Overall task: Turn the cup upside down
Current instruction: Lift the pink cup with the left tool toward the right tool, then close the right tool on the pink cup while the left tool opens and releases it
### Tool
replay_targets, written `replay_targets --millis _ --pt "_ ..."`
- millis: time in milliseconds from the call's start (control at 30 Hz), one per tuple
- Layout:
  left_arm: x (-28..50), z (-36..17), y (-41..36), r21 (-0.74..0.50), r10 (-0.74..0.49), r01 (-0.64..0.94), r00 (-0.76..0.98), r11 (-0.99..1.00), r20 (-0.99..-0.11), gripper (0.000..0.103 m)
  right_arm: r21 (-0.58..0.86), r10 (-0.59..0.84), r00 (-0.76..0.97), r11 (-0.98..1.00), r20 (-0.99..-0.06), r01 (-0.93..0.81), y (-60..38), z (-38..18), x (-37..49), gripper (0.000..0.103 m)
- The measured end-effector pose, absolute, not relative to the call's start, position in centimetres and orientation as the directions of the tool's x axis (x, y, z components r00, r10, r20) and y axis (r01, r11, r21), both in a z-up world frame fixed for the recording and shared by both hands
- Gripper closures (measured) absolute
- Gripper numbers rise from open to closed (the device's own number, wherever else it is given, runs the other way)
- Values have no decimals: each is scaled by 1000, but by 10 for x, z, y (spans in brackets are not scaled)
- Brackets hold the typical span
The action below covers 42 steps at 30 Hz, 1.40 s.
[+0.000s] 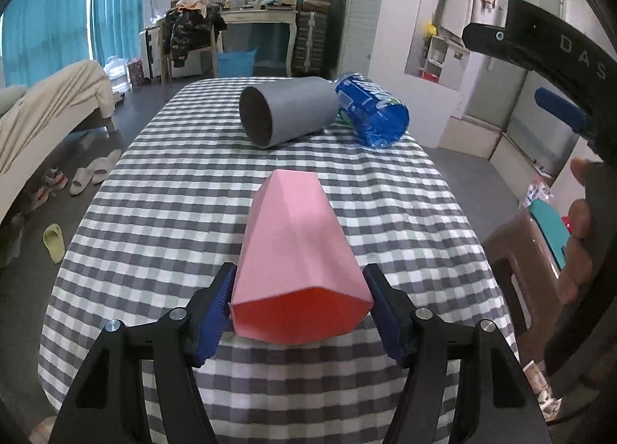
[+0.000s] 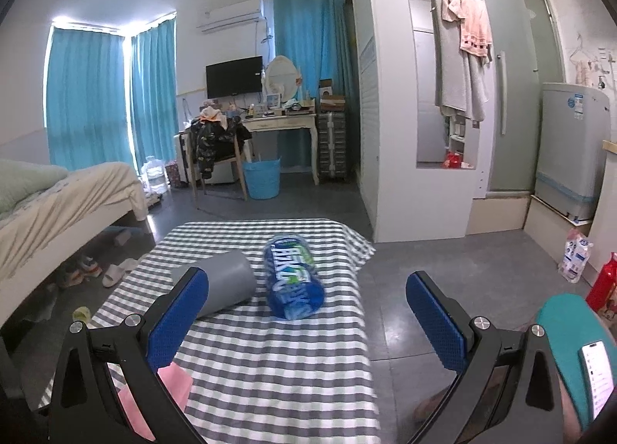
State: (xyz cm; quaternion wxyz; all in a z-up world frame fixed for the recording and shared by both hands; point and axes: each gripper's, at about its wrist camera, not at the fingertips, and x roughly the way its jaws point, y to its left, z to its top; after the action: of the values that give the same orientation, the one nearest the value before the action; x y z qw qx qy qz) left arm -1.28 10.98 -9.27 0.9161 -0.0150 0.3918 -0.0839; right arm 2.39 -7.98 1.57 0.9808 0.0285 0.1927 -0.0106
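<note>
A pink faceted cup (image 1: 297, 251) lies on its side on the checkered tablecloth (image 1: 173, 193), its open mouth toward the camera. My left gripper (image 1: 300, 313) has its blue-padded fingers at either side of the cup's mouth end, close to its walls; contact is unclear. A grey cup (image 1: 287, 110) lies on its side farther back, mouth toward the left front. My right gripper (image 2: 308, 313) is open and empty, held above the table's right side; it shows in the left wrist view (image 1: 540, 70) high at the right. The pink cup's edge (image 2: 154, 397) shows at lower left.
A blue-labelled water bottle (image 1: 372, 110) lies beside the grey cup; it also shows in the right wrist view (image 2: 293, 282). A brown stool (image 1: 520, 251) with a teal object stands right of the table. A bed (image 2: 58, 205) and slippers are to the left.
</note>
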Motion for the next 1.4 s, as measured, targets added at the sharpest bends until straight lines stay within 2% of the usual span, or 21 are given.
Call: replay_targets --millis 33,100,200,333,500,633,867,1000,1100,1233,1333,1400 --pt "-15 -92 107 -75 -150 139 679 987 -719 17 59 -6 924 998 -382 31 -83 16 24 0" --pt "-18 -90 105 -49 -126 131 686 990 -717 17 75 -2 921 997 -389 33 -89 17 23 0" --pt "-27 -77 107 -61 -152 154 696 986 -701 17 93 5 911 995 -412 37 -93 15 25 0" --pt "-39 -47 124 -46 -157 166 758 985 -634 15 60 0 887 998 -461 31 -87 14 29 0" --pt "-30 -15 174 -3 -72 82 856 997 -512 13 11 26 861 1000 -508 -23 -70 14 28 0" --pt "-6 -6 211 -42 -56 41 872 998 -487 13 -32 17 839 999 -544 -42 -55 13 29 0" --pt "31 -1 242 -39 -113 109 853 993 -510 13 -47 -26 727 999 -686 -8 -25 11 47 0" --pt "29 -26 251 -32 -146 154 825 988 -546 13 -68 -18 647 996 -763 -53 7 4 54 0" --pt "33 -49 260 -5 -114 138 794 990 -598 13 -123 -40 589 987 -807 -101 37 -6 60 0" --pt "35 -67 276 11 -72 103 763 995 -642 13 -113 -36 487 985 -872 -128 64 -27 72 0" --pt "32 -67 289 -31 -85 86 752 996 -654 13 -148 -78 449 981 -890 -122 77 -42 81 1" --pt "27 -65 298 -73 -122 98 753 993 -647 13 -153 -90 408 980 -908 -125 81 -55 86 5"
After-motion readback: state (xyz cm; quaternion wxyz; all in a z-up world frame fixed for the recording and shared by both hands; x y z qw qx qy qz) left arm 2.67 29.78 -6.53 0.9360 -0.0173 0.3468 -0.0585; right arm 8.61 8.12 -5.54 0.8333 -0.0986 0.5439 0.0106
